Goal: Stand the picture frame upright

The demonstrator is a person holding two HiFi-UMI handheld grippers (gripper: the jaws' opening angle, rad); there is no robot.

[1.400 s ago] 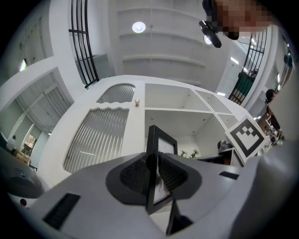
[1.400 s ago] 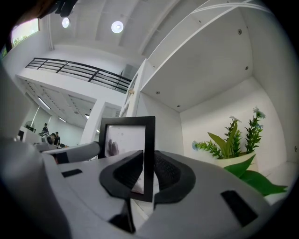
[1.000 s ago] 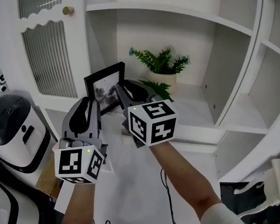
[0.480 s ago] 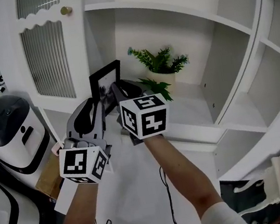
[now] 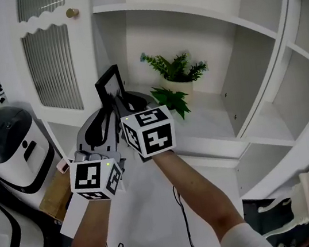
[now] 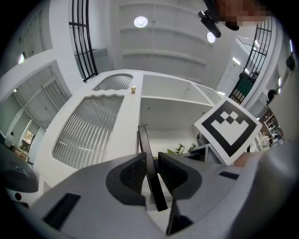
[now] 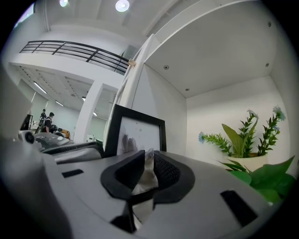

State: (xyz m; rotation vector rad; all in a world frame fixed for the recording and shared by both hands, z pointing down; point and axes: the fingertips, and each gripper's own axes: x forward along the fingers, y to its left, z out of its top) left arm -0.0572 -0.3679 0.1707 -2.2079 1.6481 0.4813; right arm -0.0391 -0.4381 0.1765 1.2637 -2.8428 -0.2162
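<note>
The black picture frame point(image 5: 110, 85) stands nearly upright on the white shelf point(image 5: 214, 117), turned edge-on to the head view, by the cabinet's left wall. My left gripper point(image 5: 106, 113) is shut on the frame's thin black edge point(image 6: 143, 140), which runs up between its pads point(image 6: 150, 164). My right gripper point(image 5: 123, 104) sits just right of it, low at the frame's foot. In the right gripper view the frame's face point(image 7: 140, 133) shows ahead, and the jaws point(image 7: 148, 163) are shut on a pale thin flap point(image 7: 147, 179) at its base.
A small potted green plant point(image 5: 178, 73) stands on the same shelf to the right, with leaves close to my right gripper point(image 7: 247, 135). A ribbed cabinet door point(image 5: 50, 55) with a brass knob point(image 5: 74, 12) is on the left. A black-and-white appliance point(image 5: 13, 149) stands lower left.
The frame has swung from facing me to nearly edge-on and has risen more upright. Both grippers have moved left and up with it.
</note>
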